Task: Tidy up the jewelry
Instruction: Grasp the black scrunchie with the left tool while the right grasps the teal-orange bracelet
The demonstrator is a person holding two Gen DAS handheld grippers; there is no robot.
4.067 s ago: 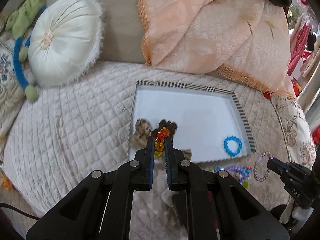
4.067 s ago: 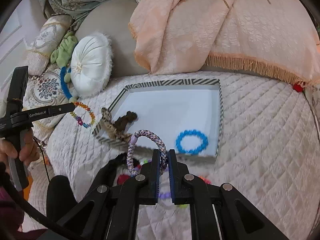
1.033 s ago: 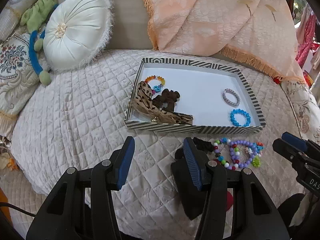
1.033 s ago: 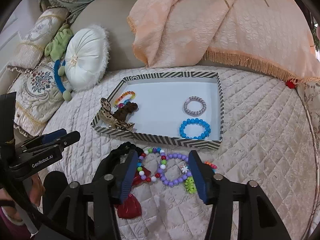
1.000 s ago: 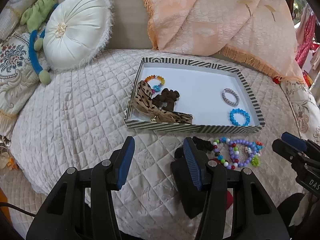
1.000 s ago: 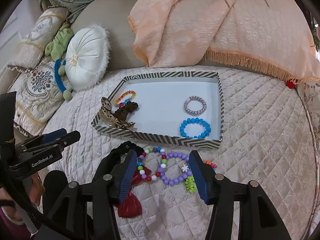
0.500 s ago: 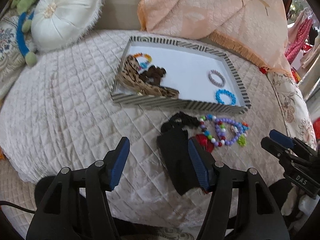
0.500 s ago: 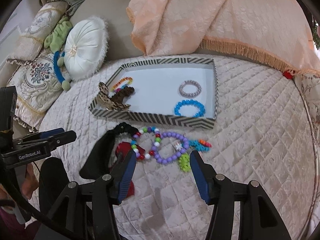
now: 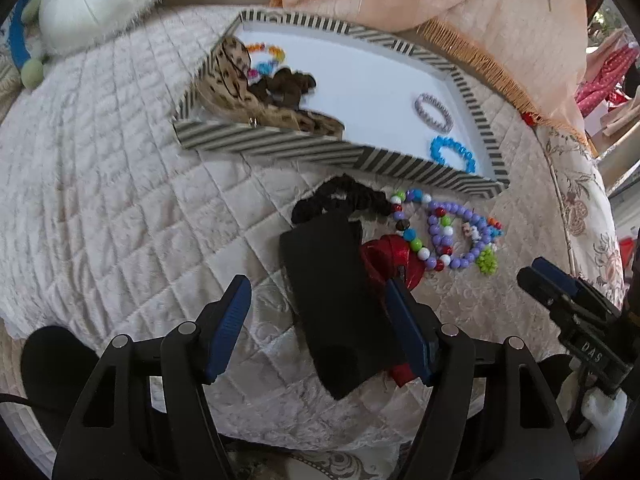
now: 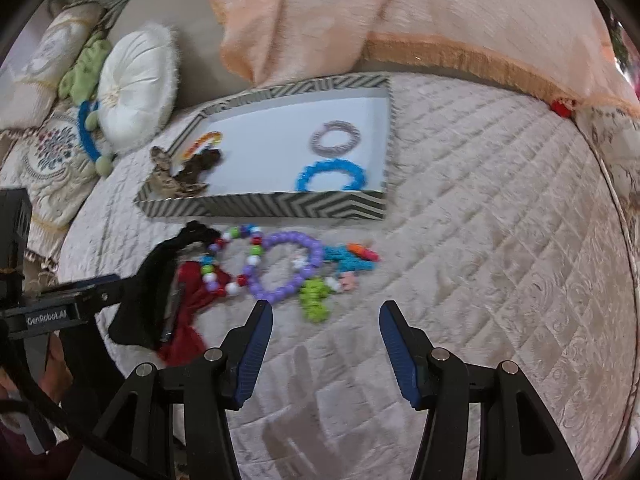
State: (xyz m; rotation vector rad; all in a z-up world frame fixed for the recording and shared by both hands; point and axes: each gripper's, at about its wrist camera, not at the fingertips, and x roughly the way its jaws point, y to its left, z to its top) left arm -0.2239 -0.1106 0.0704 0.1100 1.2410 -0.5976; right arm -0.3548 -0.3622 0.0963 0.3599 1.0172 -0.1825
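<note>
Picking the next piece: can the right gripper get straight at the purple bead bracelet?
Probably yes. The right gripper is open just short of the purple bead bracelet with bare quilt between, though the multicolored bead bracelet and green charm crowd it.

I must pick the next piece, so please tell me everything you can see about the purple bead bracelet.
The purple bead bracelet is a closed ring of round, glossy, plastic-looking lilac beads with one pale charm. It lies flat on the quilted cover, just outside the striped tray. It touches a multicoloured bead bracelet and a green charm. No tool holds it.
</note>
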